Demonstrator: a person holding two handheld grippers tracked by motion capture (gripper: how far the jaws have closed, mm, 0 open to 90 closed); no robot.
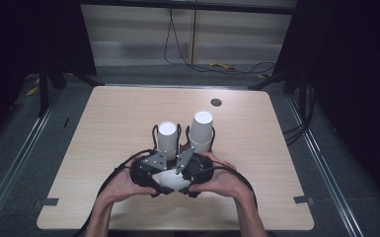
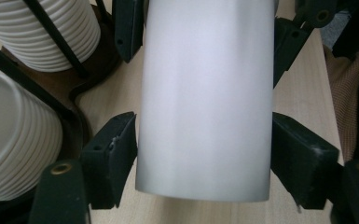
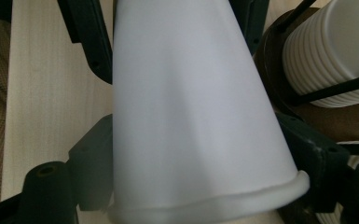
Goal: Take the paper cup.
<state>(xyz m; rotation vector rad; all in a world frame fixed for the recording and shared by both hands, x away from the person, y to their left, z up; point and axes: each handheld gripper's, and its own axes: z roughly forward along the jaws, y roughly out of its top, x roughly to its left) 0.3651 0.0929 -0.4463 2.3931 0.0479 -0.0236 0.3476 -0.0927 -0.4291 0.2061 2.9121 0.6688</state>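
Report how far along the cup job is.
Done: each gripper has a white cup between its jaws. In hand: the left gripper clamps the left cup and the right gripper clamps the right cup, side by side over the table. Left: probably joining them or setting them down; ribbed cups wait in the wire rack.

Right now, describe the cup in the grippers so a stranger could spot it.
Look at the wooden table. Two upright cup stacks stand mid-table. Nearer the person, one white cup is held between the left hand and right hand, not stacked.
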